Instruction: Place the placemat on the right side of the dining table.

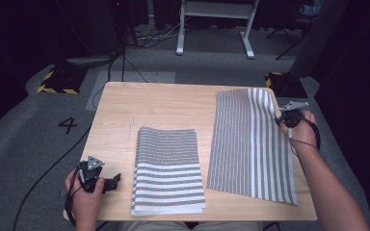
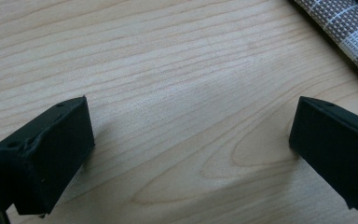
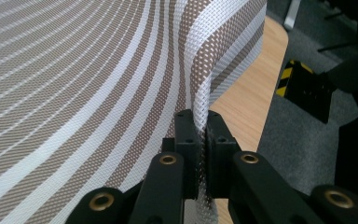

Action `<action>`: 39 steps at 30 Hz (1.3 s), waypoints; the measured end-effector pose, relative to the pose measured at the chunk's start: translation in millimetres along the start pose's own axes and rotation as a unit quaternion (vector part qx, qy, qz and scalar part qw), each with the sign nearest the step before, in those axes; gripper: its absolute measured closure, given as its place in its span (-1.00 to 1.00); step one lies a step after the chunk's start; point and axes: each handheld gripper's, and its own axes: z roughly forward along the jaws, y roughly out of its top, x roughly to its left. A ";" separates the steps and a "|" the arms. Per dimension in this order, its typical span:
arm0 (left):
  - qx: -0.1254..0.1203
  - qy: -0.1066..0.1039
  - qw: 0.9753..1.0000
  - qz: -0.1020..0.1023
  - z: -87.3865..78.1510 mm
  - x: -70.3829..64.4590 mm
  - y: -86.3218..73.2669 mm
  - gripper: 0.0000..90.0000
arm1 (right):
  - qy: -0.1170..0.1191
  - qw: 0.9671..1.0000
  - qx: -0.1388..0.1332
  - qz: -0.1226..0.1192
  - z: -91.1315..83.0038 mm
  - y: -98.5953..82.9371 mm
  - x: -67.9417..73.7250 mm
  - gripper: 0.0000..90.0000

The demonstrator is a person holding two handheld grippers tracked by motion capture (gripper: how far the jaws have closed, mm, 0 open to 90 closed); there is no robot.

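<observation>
A brown-and-white striped woven mat (image 1: 253,142) lies spread on the right half of the wooden table (image 1: 164,103). My right gripper (image 1: 280,120) is shut on the mat's far right edge; in the right gripper view that edge (image 3: 200,100) rises lifted and curled between the closed jaws of the right gripper (image 3: 201,122). A stack of folded striped mats (image 1: 168,163) sits near the table's front middle. My left gripper (image 1: 116,179) stands open low over bare wood at the front left, just left of the stack. In the left gripper view the left gripper (image 2: 191,135) holds nothing and a mat corner (image 2: 349,28) shows at top right.
The table's right edge runs close beside the held mat edge, with grey carpet below. Black-and-yellow marked floor plates (image 1: 58,82) lie beyond the table's far corners. Cables (image 1: 53,168) trail over the floor at left. A white desk frame (image 1: 214,26) stands at the back.
</observation>
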 end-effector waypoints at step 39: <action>0.000 0.000 1.000 0.000 0.4 -0.5 0.6 -1.00 | 0.144 0.987 -0.071 -0.005 -124.7 -1.3 143.2 -0.05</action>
